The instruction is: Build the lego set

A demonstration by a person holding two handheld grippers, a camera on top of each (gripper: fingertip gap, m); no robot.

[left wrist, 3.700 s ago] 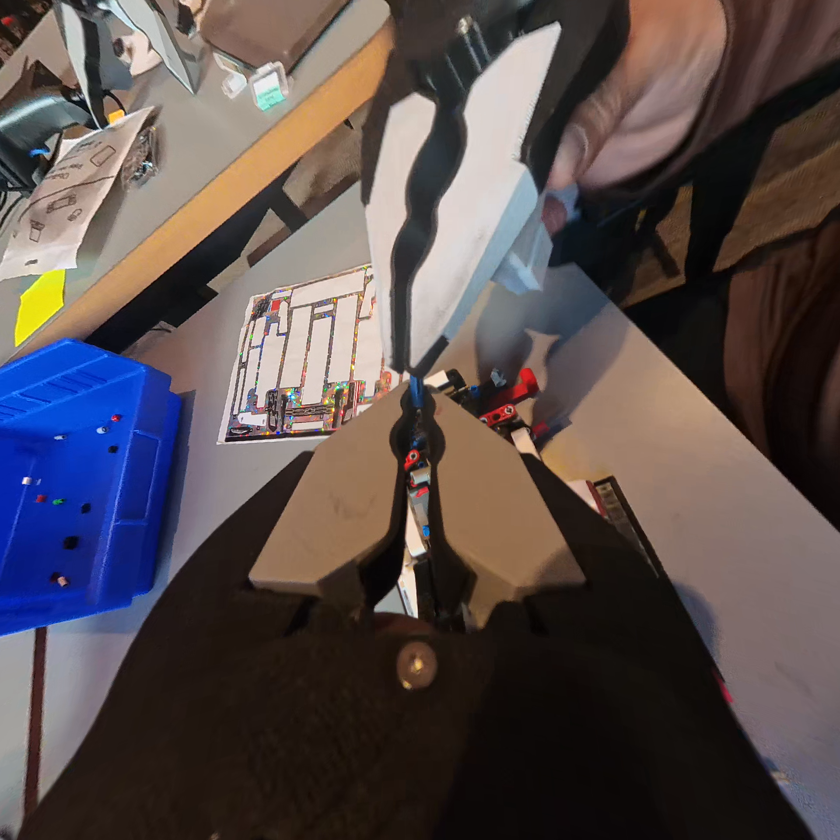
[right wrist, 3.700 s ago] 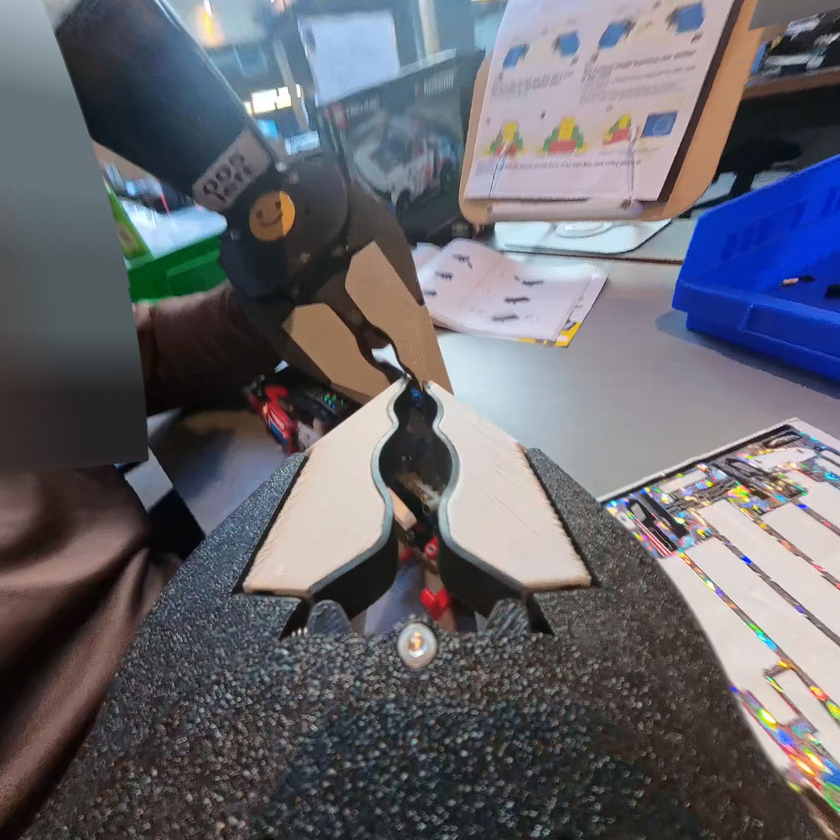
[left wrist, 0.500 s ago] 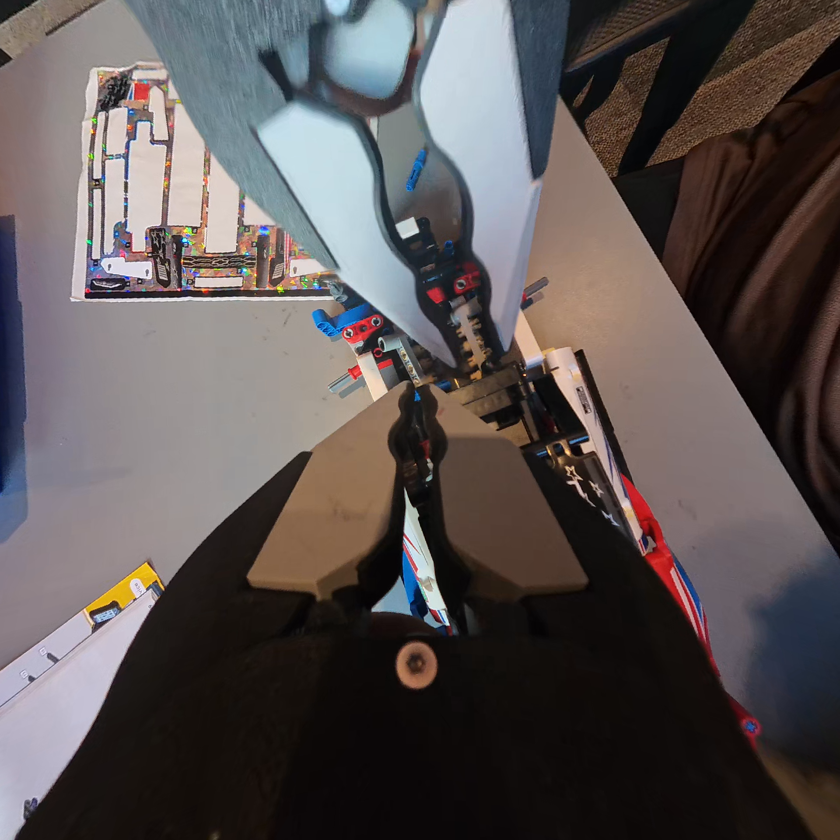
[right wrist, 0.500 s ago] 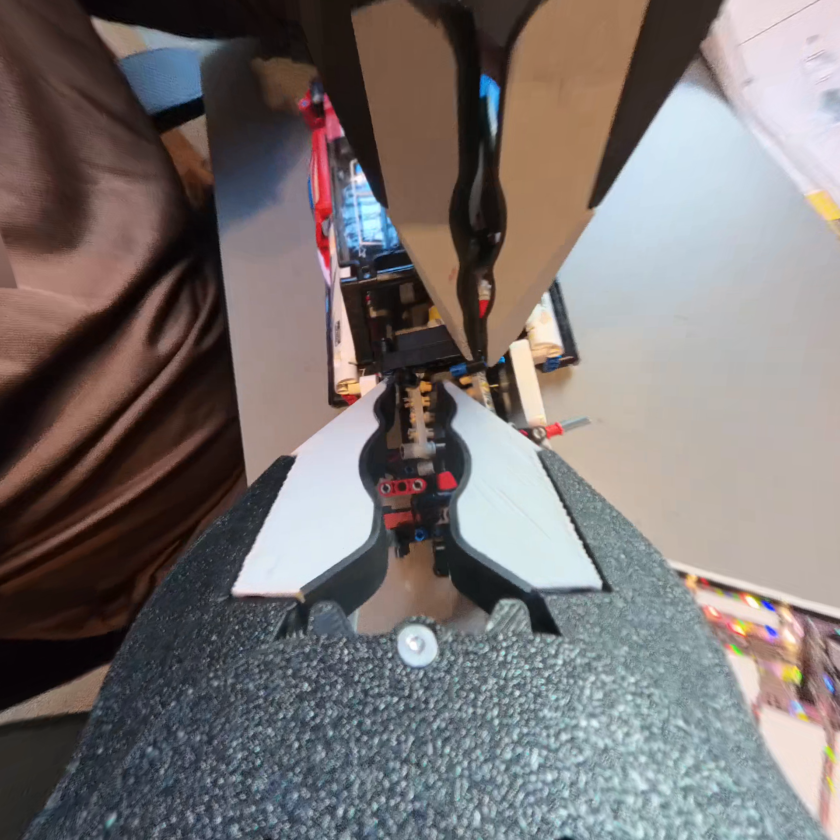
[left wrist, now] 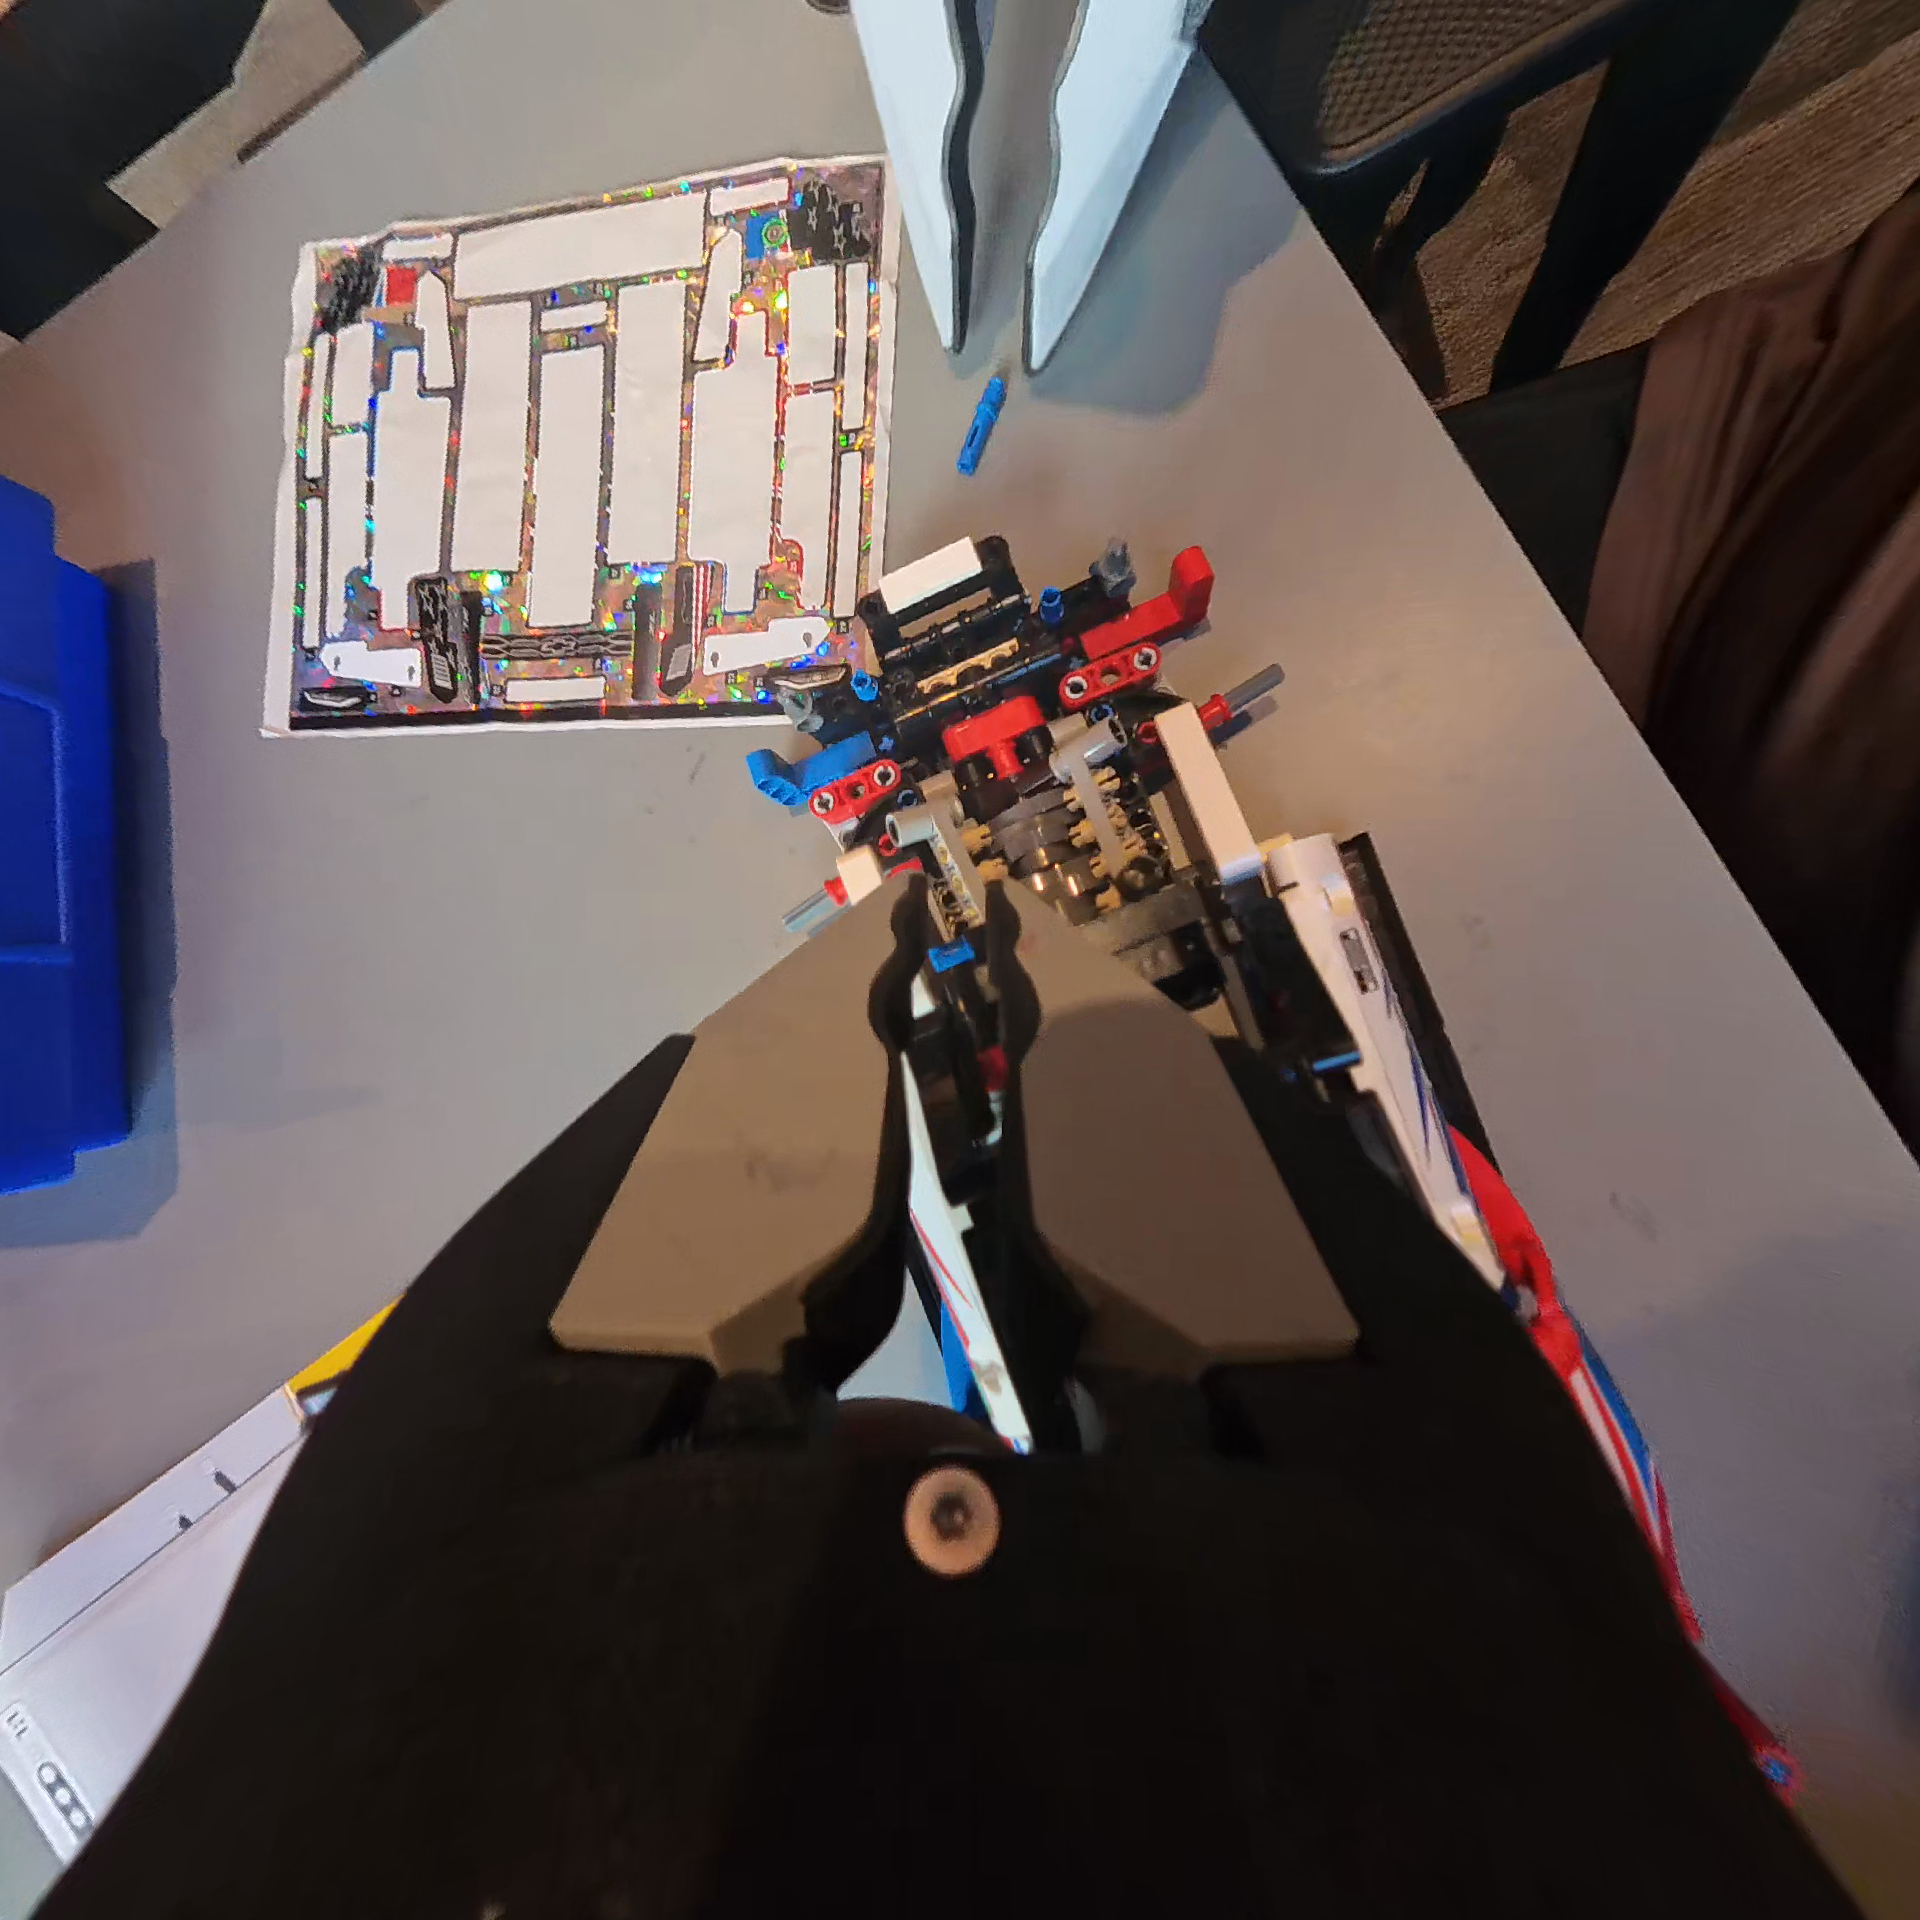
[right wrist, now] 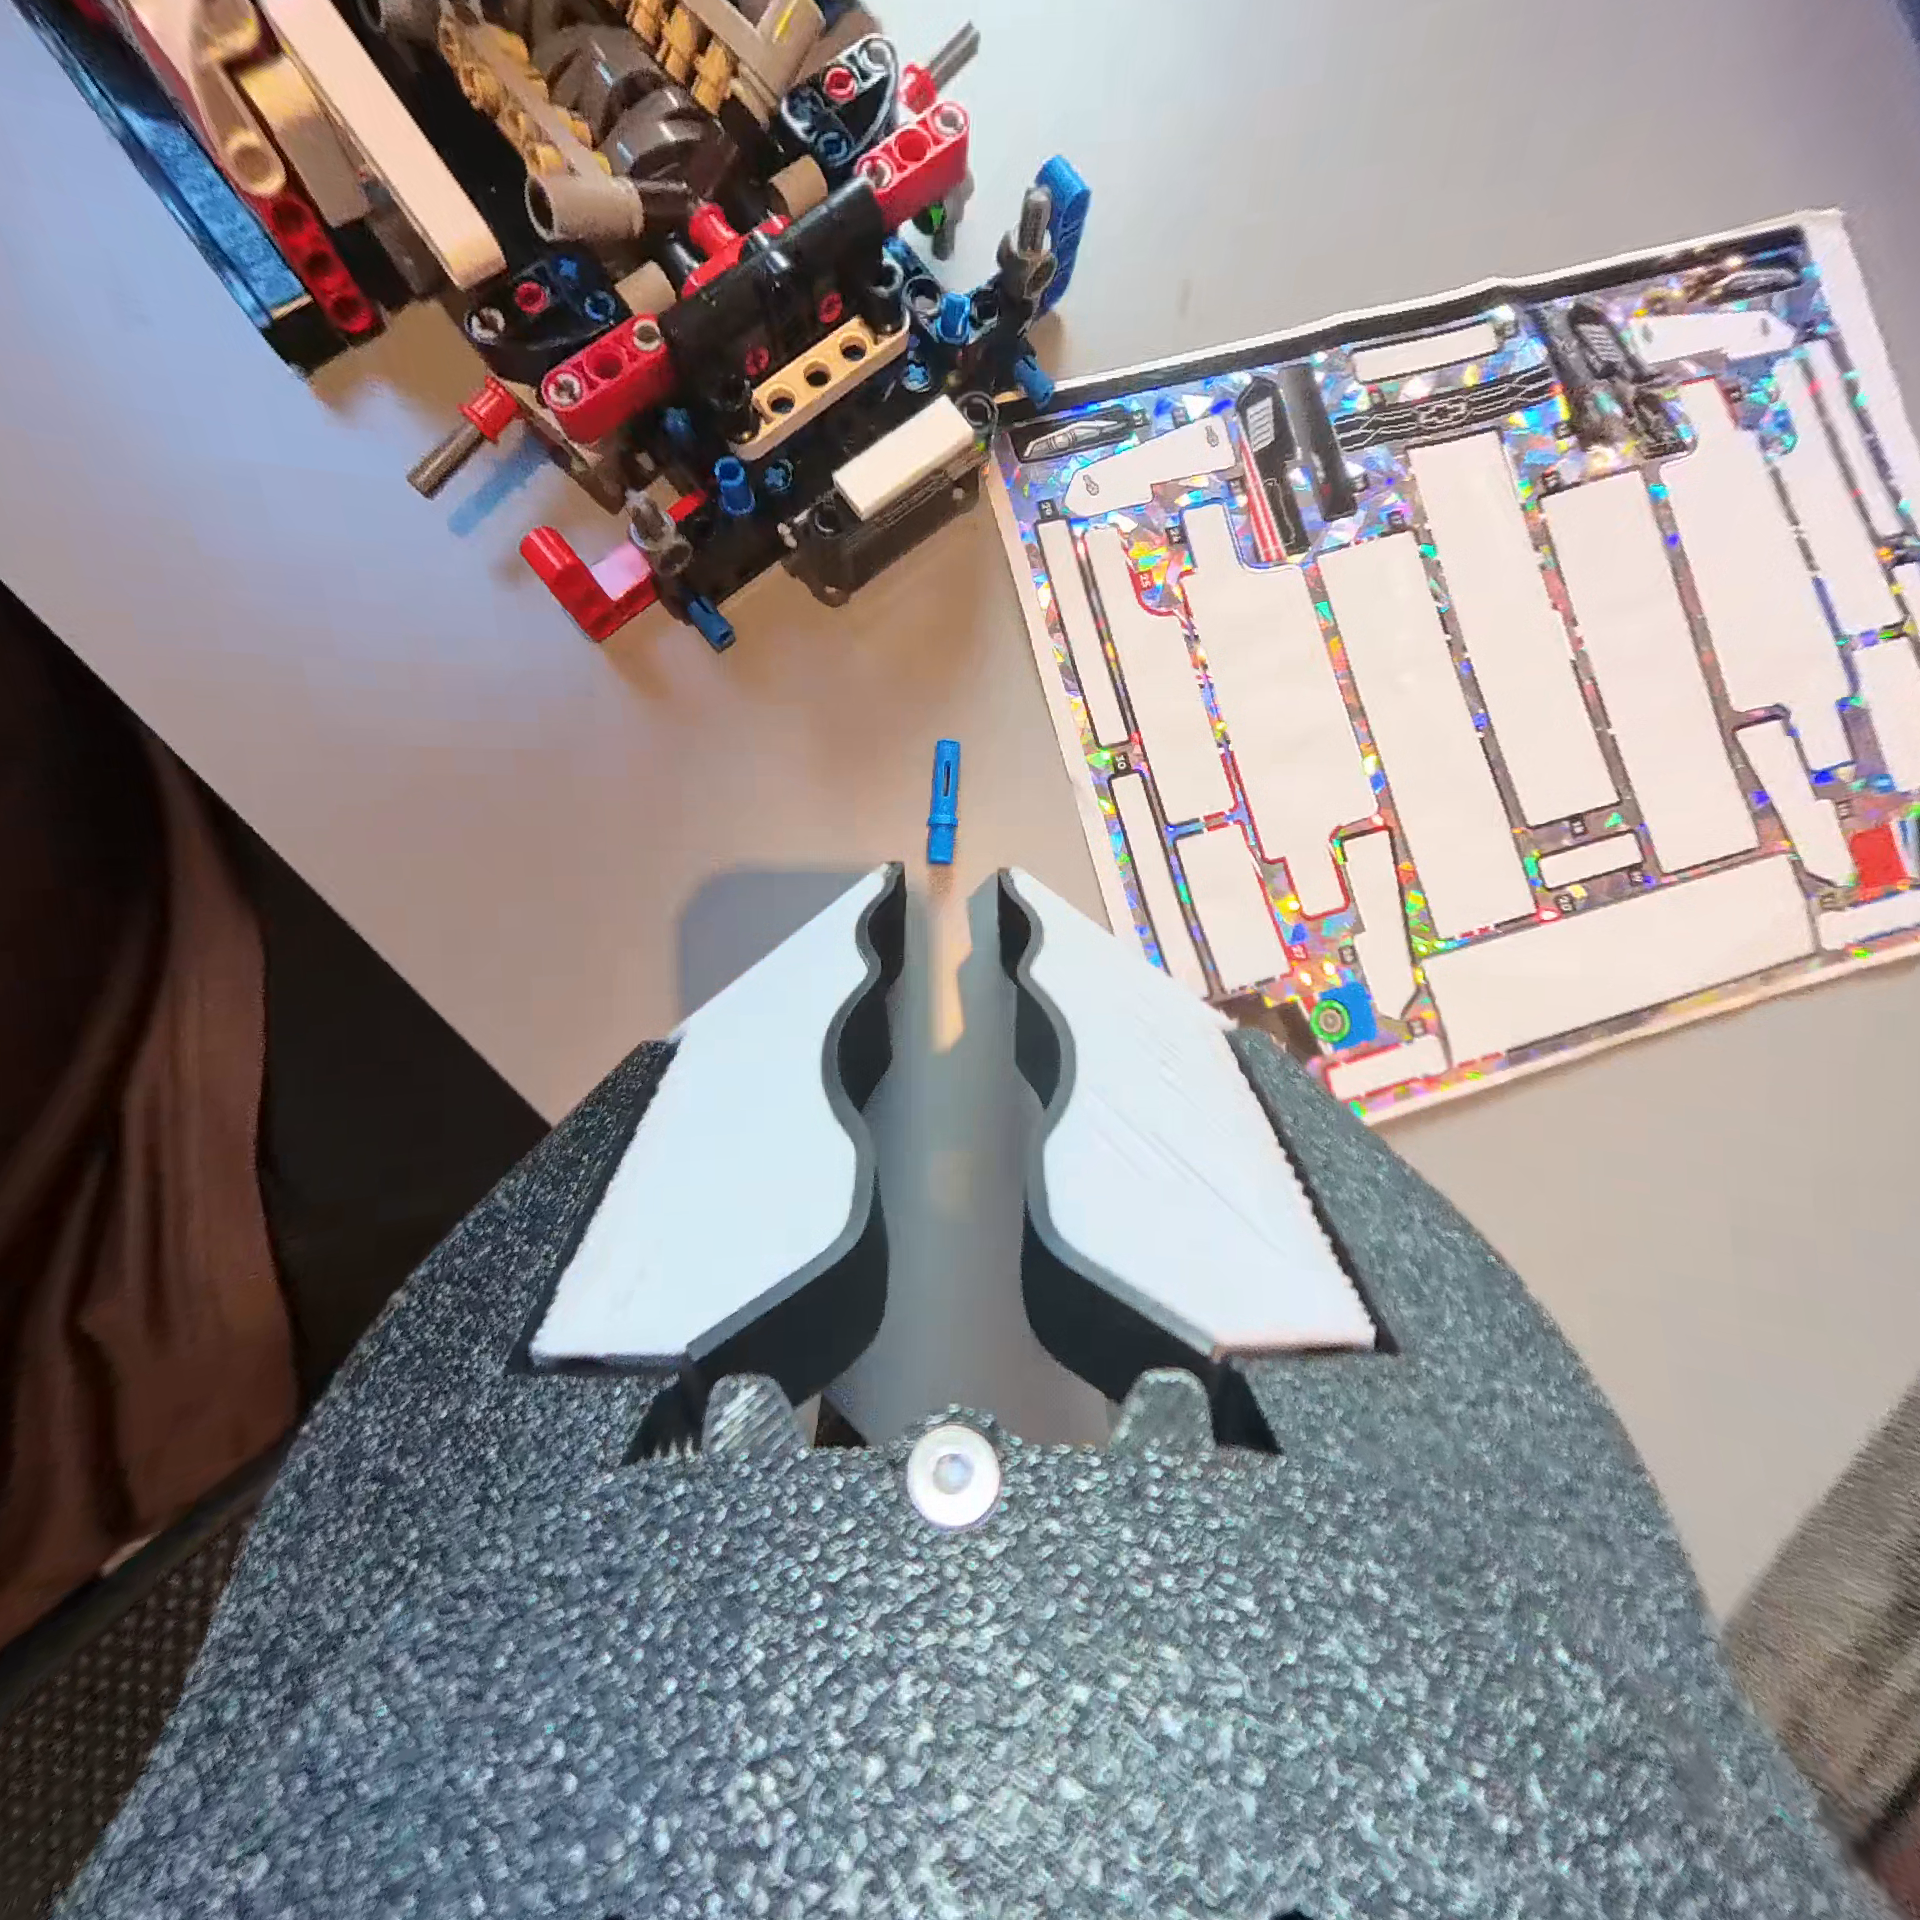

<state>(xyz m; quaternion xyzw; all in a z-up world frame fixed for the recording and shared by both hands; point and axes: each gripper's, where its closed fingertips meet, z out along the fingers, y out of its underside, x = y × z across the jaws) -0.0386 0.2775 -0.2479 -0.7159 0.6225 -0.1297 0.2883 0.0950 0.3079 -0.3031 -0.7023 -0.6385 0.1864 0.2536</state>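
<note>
While left gripper [left wrist: 951, 914] clamps the Technic car [left wrist: 1049, 748] steady, right gripper [right wrist: 951, 883], jaws narrowly parted and empty, hovers just short of the loose blue pin [right wrist: 943, 802] near the car, likely to grab it.

We list, on the grey surface [left wrist: 436, 935]: one blue bin [left wrist: 57, 883] at nine o'clock in the left wrist view; white papers [left wrist: 135, 1621] with a yellow corner at seven o'clock; patterned carpet [left wrist: 1766, 156] at one o'clock, past the surface's edge.
</note>
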